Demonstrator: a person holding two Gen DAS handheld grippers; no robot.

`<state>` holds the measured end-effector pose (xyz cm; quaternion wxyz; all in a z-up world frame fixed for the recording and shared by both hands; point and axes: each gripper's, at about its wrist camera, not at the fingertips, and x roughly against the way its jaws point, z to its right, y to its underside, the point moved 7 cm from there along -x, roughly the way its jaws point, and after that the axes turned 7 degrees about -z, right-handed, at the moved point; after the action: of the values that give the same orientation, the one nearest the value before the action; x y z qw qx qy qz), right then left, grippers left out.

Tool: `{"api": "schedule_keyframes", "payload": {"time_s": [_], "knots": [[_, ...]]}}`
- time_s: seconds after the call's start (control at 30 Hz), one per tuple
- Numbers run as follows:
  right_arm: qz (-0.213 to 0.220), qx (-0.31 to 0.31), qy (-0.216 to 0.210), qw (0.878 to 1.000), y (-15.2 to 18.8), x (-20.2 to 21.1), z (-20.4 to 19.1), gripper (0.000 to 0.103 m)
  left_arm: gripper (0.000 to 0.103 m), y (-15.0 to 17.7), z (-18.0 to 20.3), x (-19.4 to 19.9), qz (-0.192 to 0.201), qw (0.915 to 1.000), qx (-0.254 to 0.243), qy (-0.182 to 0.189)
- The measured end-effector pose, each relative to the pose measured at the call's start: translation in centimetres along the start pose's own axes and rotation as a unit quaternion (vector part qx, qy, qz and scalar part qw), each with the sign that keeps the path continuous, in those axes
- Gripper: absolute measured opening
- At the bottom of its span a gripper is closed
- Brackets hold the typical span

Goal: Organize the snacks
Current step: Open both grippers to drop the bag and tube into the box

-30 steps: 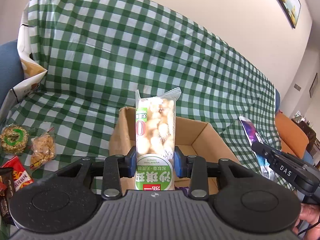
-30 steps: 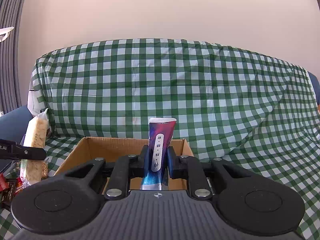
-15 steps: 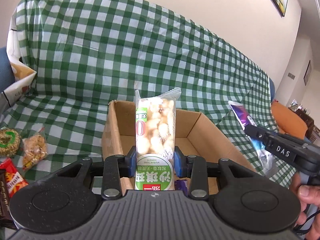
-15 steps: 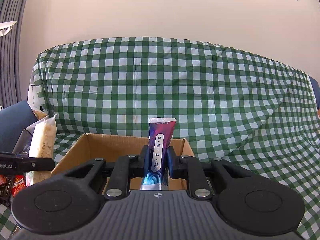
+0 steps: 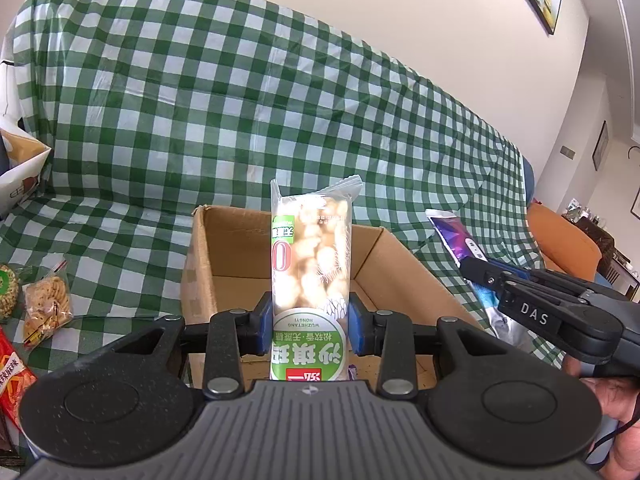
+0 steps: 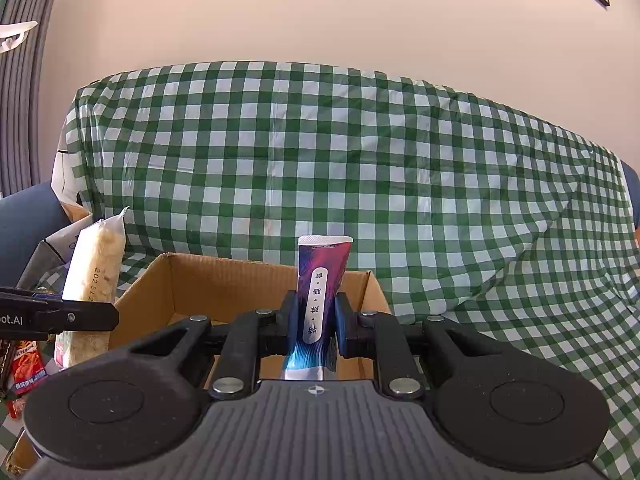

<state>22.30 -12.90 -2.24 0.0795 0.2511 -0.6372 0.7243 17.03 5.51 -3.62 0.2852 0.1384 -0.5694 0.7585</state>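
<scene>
My left gripper (image 5: 311,330) is shut on a clear green-labelled pack of puffed cakes (image 5: 310,264), held upright in front of an open cardboard box (image 5: 236,248) on the green-checked sofa. My right gripper (image 6: 315,322) is shut on a purple-and-blue foil snack packet (image 6: 320,292), held upright just before the same box (image 6: 224,284). Each gripper shows in the other's view: the right one with its packet (image 5: 456,236) at the box's right, the left one with its pack (image 6: 96,272) at the box's left.
Loose snacks lie on the sofa left of the box: a bag of biscuits (image 5: 44,304), a round green-labelled pack (image 5: 6,292) and a red packet (image 5: 12,376). A white paper bag (image 5: 16,168) stands at the far left. An orange cushion (image 5: 560,240) lies at the right.
Both grippers have moved closer to the box with their snacks. The left gripper has swung so that the box fills more of its view; the loose snacks have slid leftward.
</scene>
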Motion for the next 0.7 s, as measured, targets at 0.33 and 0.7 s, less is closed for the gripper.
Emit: {"api": "schedule_keyframes", "payload": {"time_s": [0.33, 0.7], "knots": [[0.000, 0.002, 0.003, 1.000, 0.0, -0.1, 0.0, 0.019, 0.040, 0.4, 1.3, -0.2, 0.001, 0.9998, -0.018, 0.009], [-0.001, 0.003, 0.005, 1.000, 0.2, -0.3, 0.0, 0.019, 0.040, 0.9, 2.6, -0.5, -0.001, 0.9991, -0.038, 0.019]]}}
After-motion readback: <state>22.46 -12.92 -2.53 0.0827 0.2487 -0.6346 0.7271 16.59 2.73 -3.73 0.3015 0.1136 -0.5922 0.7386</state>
